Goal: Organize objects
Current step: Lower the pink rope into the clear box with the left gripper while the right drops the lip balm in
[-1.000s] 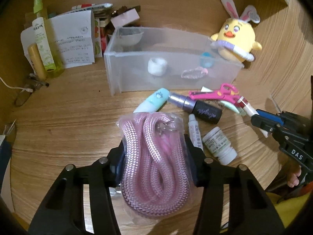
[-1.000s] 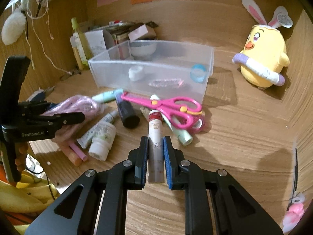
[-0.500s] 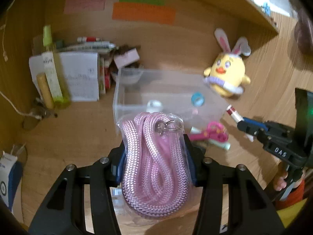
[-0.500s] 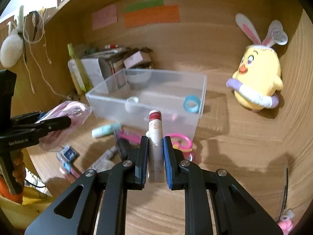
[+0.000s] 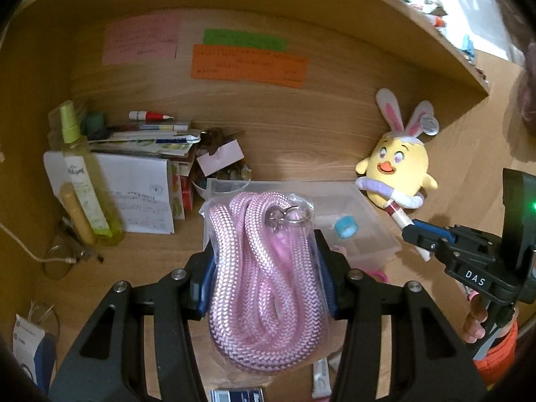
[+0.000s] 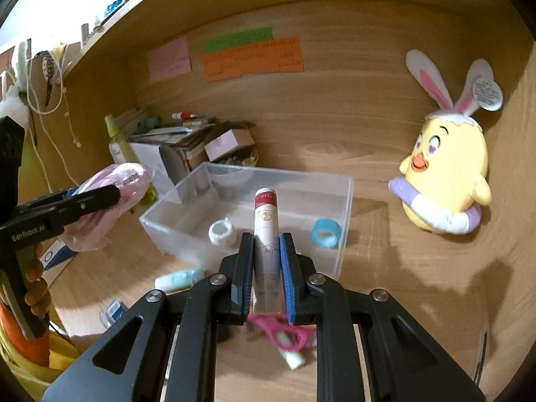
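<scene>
Pink rope (image 5: pixel 264 268) fills the half-open left hand-held gripper (image 5: pixel 264 261); the right hand-held gripper (image 6: pixel 266 268) pinches a tube (image 6: pixel 266 231).

Braided rope (image 5: pixel 264 268) (glossy wrap) — translucent plastic bin (image 6: pixel 346 201)

You have a yellow chick plush with bunny ears (image 6: pixel 445 181) sitting on the wooden surface (image 6: pixel 385 254) against the right wall. On the back panel, a pink note (image 5: pixel 140 38), a green note (image 5: pixel 244 40) and an orange note (image 5: pixel 249 65) are stuck close together. At the back left, a tall yellow-green spray bottle (image 5: pixel 78 167) stands beside a pile of papers and boxes (image 5: pixel 147 154).
</scene>
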Motion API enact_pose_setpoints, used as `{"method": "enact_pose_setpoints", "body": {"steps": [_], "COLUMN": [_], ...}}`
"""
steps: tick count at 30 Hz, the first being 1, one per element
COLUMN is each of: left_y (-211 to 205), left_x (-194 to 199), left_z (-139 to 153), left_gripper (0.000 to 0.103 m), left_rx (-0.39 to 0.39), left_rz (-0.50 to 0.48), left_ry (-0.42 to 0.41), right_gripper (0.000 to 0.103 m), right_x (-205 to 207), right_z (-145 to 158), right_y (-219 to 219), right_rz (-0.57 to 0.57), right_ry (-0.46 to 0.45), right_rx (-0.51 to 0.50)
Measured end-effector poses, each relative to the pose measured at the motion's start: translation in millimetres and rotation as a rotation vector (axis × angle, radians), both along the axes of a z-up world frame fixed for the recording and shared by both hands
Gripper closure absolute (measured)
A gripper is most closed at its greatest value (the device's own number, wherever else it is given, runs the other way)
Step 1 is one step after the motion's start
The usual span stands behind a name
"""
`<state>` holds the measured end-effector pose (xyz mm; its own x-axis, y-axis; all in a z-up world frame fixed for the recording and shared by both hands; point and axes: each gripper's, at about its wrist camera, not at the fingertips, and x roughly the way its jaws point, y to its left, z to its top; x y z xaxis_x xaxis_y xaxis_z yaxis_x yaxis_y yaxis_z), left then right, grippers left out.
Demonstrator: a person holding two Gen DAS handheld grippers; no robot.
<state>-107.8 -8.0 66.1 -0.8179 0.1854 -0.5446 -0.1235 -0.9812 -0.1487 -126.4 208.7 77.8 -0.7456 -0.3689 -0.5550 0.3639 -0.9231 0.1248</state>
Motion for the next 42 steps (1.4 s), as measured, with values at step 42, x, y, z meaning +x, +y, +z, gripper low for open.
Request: {"method": "enact_pose_setpoints", "body": {"steps": [42], "left_y": [31.7], "left_x": [-45.0], "left_z": [-17.0], "left_gripper": [0.016], "left_rx": [-0.119], "left_rz": [-0.055], "left_ry": [-0.067], "right_gripper": [0.068], "right_x": [-23.2], "right_z": [-33.2], "right_y": [-20.7], "right_rz": [0.127], "right_ry": [-0.094], "right_rx": [0.189]}}
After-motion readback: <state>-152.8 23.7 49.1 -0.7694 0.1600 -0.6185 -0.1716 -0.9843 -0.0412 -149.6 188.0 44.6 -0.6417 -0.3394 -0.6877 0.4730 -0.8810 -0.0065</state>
